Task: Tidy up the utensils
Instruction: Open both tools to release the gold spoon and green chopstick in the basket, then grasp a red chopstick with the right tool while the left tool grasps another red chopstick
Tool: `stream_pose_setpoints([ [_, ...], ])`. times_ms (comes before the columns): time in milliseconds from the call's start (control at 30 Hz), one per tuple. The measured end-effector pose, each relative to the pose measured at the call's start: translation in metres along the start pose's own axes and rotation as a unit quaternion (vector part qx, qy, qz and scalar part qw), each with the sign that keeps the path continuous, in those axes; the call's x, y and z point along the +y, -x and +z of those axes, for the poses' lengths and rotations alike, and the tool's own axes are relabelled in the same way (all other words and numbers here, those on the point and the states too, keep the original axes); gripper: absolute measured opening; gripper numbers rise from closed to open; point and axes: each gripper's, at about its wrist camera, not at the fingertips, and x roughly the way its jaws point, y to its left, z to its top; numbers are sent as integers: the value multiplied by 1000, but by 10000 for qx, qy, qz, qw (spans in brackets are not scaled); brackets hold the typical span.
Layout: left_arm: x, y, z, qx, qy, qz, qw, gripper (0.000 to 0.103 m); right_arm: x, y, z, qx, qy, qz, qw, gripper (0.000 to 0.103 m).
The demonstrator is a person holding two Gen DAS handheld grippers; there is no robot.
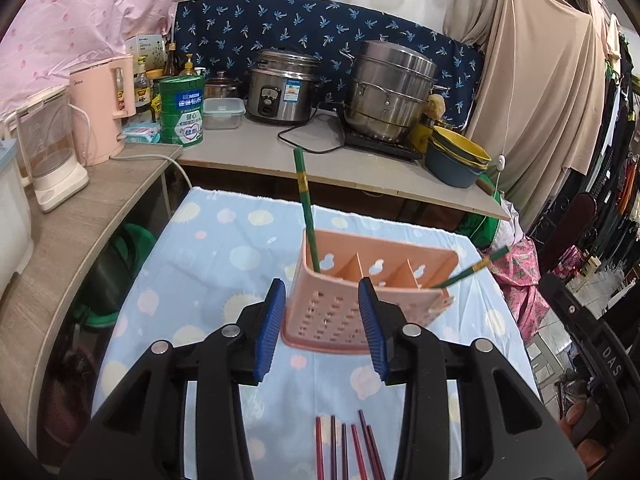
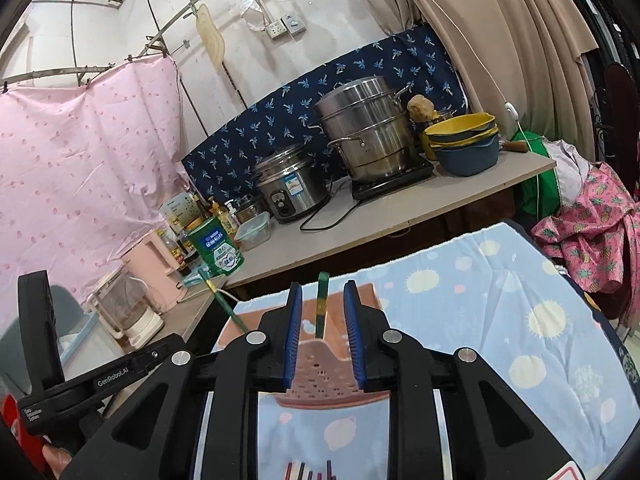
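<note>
In the left wrist view, the left hand-held gripper [image 1: 322, 304] stands partly open and empty before the pink utensil holder [image 1: 372, 280] on the tabletop [image 1: 208, 240]; two green chopsticks [image 1: 306, 208] lean inside.

In the right wrist view, the right hand-held gripper [image 2: 323, 320] is slightly open, pads clear of one green chopstick [image 2: 321, 304] between them.

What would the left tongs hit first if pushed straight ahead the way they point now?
Most likely the pink utensil holder: its perforated front wall sits between the open left tongs, just ahead of their tips. Depth is hard to judge, so the gap is unclear.
</note>
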Motion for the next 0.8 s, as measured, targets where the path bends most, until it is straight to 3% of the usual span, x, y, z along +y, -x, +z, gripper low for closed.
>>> stream_pose_setpoints([
  [367, 7, 37, -89, 485, -45, 30, 9988, 38, -8, 64, -91, 681, 178, -150, 9974, 23],
  [800, 15, 62, -195, 1246, -57, 41, 9922, 38, -1, 122, -196, 1555, 880, -522, 9825, 23],
])
